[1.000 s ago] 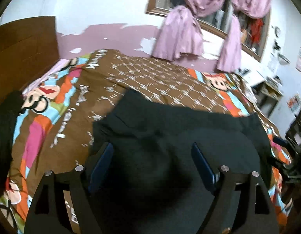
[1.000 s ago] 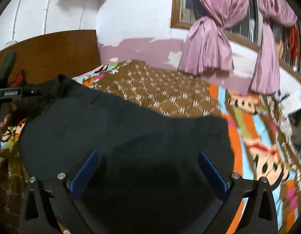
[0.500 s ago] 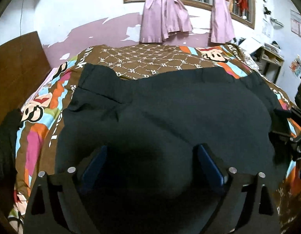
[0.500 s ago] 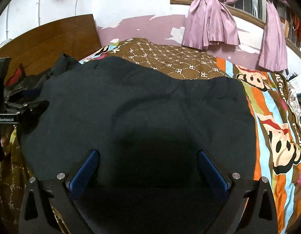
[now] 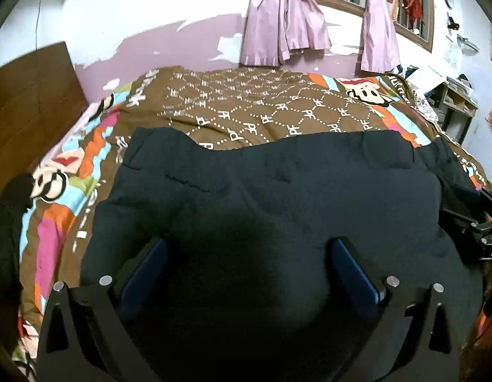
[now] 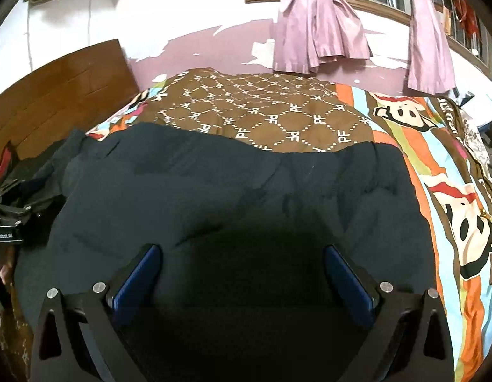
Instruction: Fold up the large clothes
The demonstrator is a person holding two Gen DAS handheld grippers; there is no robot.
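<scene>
Dark garment (image 5: 277, 197) spread on the bed (image 5: 261, 105); left tool (image 5: 246, 264) opening wide, right tool (image 6: 242, 270) wide, both empty: a shallow regrasp could bunch the cloth.

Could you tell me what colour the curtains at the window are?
Pink curtains, seen best from the right wrist.

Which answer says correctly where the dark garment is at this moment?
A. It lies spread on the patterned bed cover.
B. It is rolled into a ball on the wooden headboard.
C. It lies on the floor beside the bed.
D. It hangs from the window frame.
A: the dark garment lies spread flat over the patterned bed cover, whose brown and striped print shows around its edges in both wrist views.
</scene>
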